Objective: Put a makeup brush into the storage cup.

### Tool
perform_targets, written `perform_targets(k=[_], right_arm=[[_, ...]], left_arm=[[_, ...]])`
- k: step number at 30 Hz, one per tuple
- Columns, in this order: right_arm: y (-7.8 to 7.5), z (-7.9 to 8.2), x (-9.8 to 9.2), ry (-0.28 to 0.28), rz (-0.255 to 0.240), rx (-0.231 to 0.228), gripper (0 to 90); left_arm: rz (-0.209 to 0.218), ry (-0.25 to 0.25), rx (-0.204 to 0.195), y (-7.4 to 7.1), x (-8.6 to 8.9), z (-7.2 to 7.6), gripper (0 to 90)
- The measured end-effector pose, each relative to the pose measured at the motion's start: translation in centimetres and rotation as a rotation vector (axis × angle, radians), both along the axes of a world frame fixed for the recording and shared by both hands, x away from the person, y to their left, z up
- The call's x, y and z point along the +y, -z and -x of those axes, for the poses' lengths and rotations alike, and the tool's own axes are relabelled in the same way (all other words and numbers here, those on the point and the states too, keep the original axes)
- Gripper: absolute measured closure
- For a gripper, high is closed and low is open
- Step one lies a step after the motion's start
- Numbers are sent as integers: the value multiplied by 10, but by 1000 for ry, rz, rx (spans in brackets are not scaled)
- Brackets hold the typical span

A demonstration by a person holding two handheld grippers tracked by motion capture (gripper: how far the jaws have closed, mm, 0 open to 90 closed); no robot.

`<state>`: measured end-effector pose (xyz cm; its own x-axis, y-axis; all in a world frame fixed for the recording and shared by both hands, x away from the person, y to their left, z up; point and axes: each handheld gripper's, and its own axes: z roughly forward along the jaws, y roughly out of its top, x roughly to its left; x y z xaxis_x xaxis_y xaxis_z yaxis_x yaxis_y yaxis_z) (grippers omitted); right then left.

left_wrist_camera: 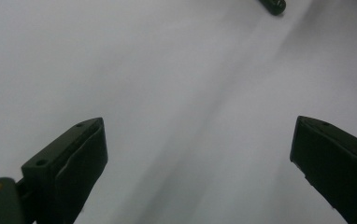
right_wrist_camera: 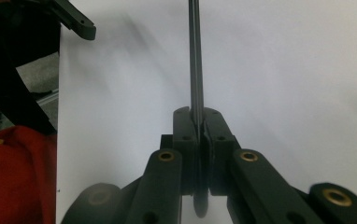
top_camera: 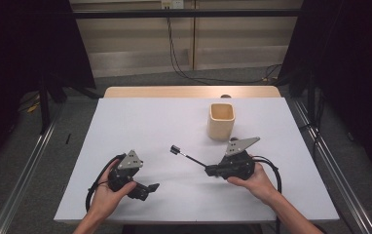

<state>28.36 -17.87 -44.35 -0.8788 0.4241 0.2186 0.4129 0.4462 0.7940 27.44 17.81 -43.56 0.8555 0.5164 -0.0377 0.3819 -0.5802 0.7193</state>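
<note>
high view: i see the white desk [top_camera: 140, 122] with my right gripper [top_camera: 212, 170] near the right half of its front edge, its jaws pressed together on a slim black tool [top_camera: 190, 157]. the tool is a thin rod with a small blocky head [top_camera: 175, 149]; it sticks out of the jaws toward the middle of the desk, tilted slightly upward, with the head clear of the surface as far as i can tell. just behind the gripper, toward the far right part of the desk, stands a pale wooden cup [top_camera: 221, 121], upright, apart from the tool.

my left gripper [top_camera: 151, 187] is near the front left corner of the desk, pointing toward the centre, well apart from the tool.

in the right gripper view the jaws are fully closed on the rod [right_wrist_camera: 196, 70], which runs straight up from between the pads over the white surface. in the left gripper view the two black jaws stand wide apart with only bare desk between them; they hold nothing. a dark rounded tip [left_wrist_camera: 274, 5] sits at the top edge there, too little of it for me to name.
</note>
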Motion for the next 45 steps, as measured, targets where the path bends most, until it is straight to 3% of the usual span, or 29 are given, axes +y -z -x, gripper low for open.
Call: perform_targets(k=[6, 9, 11, 18, 20, 25, 28, 32, 34, 40, 45], right_arm=[[1, 3, 3, 10, -19, -44, 861], [5, 5, 5, 8, -34, -72, 861], [6, 6, 5, 14, -51, -90, 861], [2, 9, 5, 15, -132, -144, 861], [1, 9, 5, 17, -144, -152, 861], [0, 10, 5, 12, -165, -163, 862], [0, 9, 5, 14, -174, -163, 862], [-1, 8, 4, 17, -186, -158, 861], [-1, 8, 4, 17, -187, -160, 861], [-1, 9, 5, 10, -192, -164, 861], [-2, 8, 4, 8, -200, -165, 861]], left_arm=[[15, -12, -10, 1, 3, 1, 41], [45, -8, 14, 2, 3, 1, 41], [36, -8, 2, 2, 2, 2, 41], [67, -37, -30, 5, 1, 2, 41], [108, -48, -35, 5, 0, 2, 41], [144, -59, -117, 3, 0, 1, 41], [196, -56, -103, 4, -1, 2, 47], [240, -52, -122, 2, -5, 2, 56], [291, -36, -126, 3, -9, 2, 57], [348, 1, -122, 3, -18, 3, 60], [381, -14, -130, -3, -25, 3, 42]])
